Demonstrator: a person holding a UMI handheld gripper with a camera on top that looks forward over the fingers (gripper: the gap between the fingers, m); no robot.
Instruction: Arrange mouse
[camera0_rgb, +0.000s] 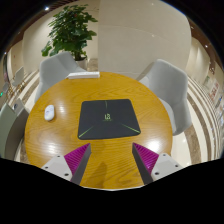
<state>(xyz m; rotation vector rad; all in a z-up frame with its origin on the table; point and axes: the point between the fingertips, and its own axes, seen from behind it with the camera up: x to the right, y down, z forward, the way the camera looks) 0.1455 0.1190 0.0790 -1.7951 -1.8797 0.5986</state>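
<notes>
The gripper hangs above the near edge of a round wooden table, its two fingers spread well apart with nothing between them; the magenta pads face each other across bare tabletop. Just beyond the fingers, roughly in the middle of the table, lies a dark mousepad with a small pale logo near its centre, its nearer edge narrower than its far one. The mouse is white and sits off the mousepad, on the wood to its left, near the table's left rim and well apart from the fingers. On the far side of the table stand two light grey chairs, one behind the left part and one at the right, both pulled close to the rim. A small white object rests at the table's far edge between them; what it is I cannot make out. Behind the left chair rises a leafy green plant against pale walls.
</notes>
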